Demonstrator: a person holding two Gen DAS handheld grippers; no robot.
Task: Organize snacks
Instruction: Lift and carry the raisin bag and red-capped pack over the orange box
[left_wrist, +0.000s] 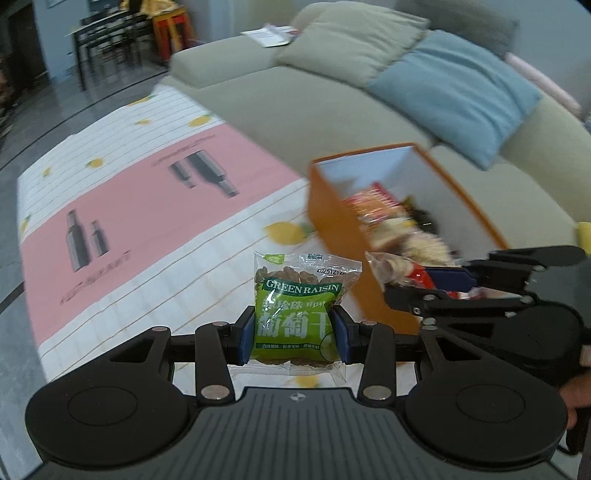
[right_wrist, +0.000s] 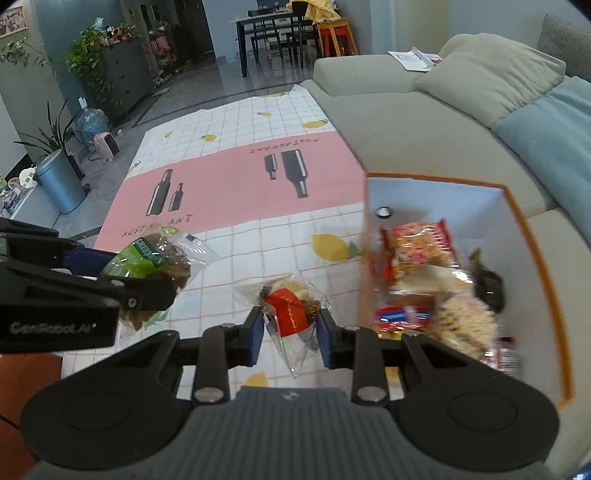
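While both carry: I aim for the orange box (right_wrist: 539, 266);
Left gripper (left_wrist: 295, 334): clamps raisin packet (left_wrist: 297, 317), left of box;
Right gripper (right_wrist: 290, 332): clamps clear snack packet (right_wrist: 291, 314); I'd release low inside.

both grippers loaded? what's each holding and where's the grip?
Yes. Left gripper pinches the green raisin packet across its lower body. Right gripper pinches the clear snack packet with the red label across its middle.
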